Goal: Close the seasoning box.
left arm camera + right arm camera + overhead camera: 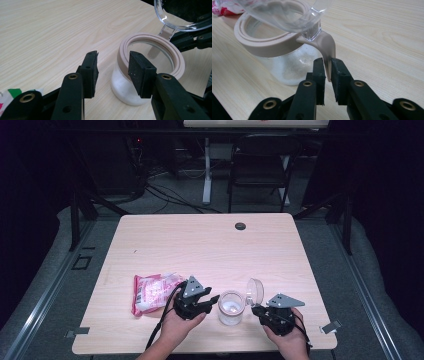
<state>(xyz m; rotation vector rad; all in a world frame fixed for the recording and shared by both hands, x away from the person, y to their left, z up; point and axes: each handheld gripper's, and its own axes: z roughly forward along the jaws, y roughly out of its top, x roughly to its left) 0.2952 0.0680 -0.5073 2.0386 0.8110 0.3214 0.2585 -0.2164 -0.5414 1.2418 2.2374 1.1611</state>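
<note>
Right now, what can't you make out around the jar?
- Jar contents: white inside, high view too small, left gripper view frosted.
- Lid: cut off by the top edge in the left gripper view.
- Pink packet print: too small in the high view.
- Left gripper: contact with the jar rim unclear.

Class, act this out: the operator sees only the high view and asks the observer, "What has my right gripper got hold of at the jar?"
Observer: The right gripper pinches the beige tab that hangs from the rim of the jar, under the clear lid's hinge.
Operator: And the left gripper?
Observer: Its jaws stand open. One pad is in front of the rim, and neither presses it.
Operator: Anything inside?
Observer: The lower glass looks white and grainy, but I cannot tell what it is.
</note>
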